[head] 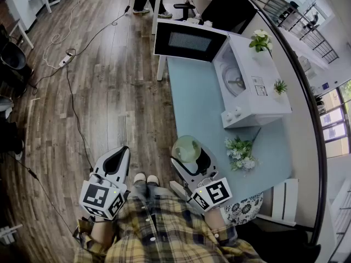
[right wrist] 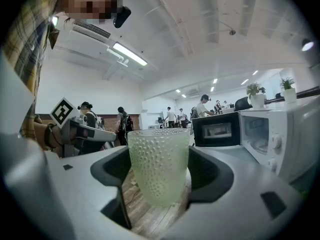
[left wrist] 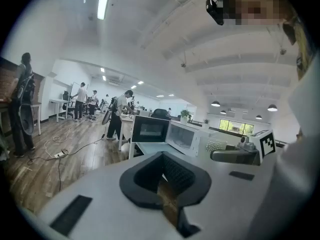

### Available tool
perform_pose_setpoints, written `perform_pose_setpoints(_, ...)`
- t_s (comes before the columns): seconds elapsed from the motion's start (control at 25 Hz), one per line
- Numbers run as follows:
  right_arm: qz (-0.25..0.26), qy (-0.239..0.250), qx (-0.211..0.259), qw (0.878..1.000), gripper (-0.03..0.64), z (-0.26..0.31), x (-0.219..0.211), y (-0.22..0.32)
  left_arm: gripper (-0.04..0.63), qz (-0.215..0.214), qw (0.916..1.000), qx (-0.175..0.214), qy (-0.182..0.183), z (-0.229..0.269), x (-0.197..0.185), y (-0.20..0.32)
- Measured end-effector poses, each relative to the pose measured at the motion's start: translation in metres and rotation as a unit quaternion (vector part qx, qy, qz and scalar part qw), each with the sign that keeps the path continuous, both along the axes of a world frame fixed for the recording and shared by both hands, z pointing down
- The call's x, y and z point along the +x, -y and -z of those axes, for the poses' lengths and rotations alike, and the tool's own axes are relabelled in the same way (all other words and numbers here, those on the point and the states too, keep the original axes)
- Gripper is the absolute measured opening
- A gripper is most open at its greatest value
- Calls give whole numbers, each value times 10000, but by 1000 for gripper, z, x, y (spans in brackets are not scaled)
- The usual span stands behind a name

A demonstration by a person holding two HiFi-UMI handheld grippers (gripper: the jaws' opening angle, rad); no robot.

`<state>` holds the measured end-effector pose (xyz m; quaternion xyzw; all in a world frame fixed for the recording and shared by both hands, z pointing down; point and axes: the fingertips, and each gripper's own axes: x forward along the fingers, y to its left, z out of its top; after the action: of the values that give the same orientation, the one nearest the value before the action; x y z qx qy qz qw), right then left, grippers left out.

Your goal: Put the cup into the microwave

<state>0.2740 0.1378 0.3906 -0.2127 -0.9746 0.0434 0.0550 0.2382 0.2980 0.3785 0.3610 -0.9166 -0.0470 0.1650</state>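
Note:
The pale green dimpled cup stands upright between the pads of my right gripper, which is shut on it at the near end of the light blue table. Further along the table sits the white microwave with its dark-windowed door swung wide open. Its inside with the turntable shows. My left gripper hangs over the wooden floor to the left of the table, jaws together and holding nothing.
Two small potted plants stand on the microwave. A bunch of flowers lies on the table right of the cup. Cables trail over the floor. People stand far off.

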Motion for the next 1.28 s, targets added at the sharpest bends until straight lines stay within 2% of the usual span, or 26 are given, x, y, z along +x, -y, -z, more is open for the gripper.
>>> perform_pose_setpoints(0.44,-36,97,-218,9997,359,9,13,-1,-8,82,10000,-48,18,5,10,-5)
perform_pose_setpoints(0.68,-57,4,-340,9994,359,0,-2,-1,-8,112,9999,-116,-28,-1,-1,-7)
perform_pose_setpoints(1.28,-336,59,-86,9994,359,3,-133,-8,-8,-149,9998,94,117,3,-143,-12)
